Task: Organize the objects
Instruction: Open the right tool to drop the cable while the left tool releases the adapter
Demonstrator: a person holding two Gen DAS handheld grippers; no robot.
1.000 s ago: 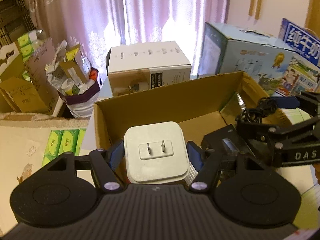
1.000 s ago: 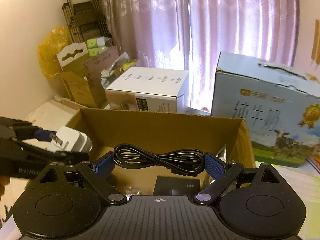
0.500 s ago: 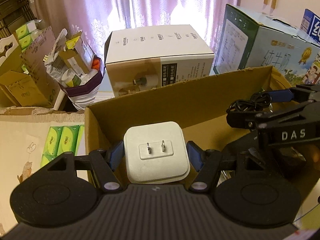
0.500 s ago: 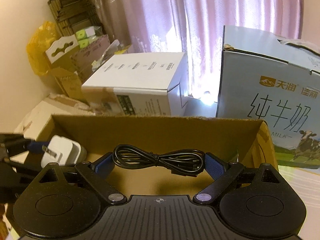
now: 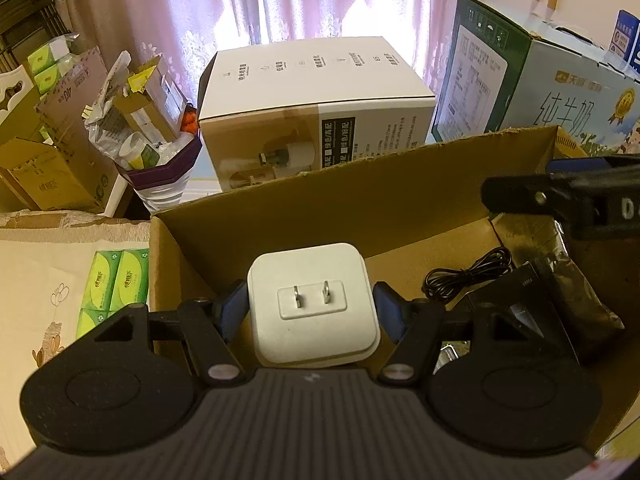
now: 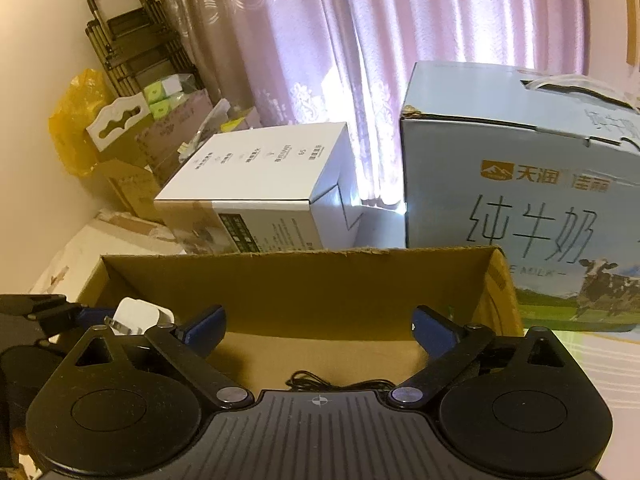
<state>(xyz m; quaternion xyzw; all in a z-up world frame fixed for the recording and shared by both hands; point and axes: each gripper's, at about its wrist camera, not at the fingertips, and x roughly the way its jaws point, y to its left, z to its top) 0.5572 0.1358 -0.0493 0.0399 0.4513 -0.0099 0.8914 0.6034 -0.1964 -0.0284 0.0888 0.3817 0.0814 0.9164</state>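
One cardboard box, one white charger, one black cable. Your left gripper clenched on charger, prongs facing away, held over box interior. Cable lies loose on box floor. Your right gripper spread wide, holding nothing, above box and cable.

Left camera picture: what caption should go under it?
Left gripper holds a white plug over the cardboard box.

Both wrist views close over the cardboard box, facing the curtains, sharing its back wall
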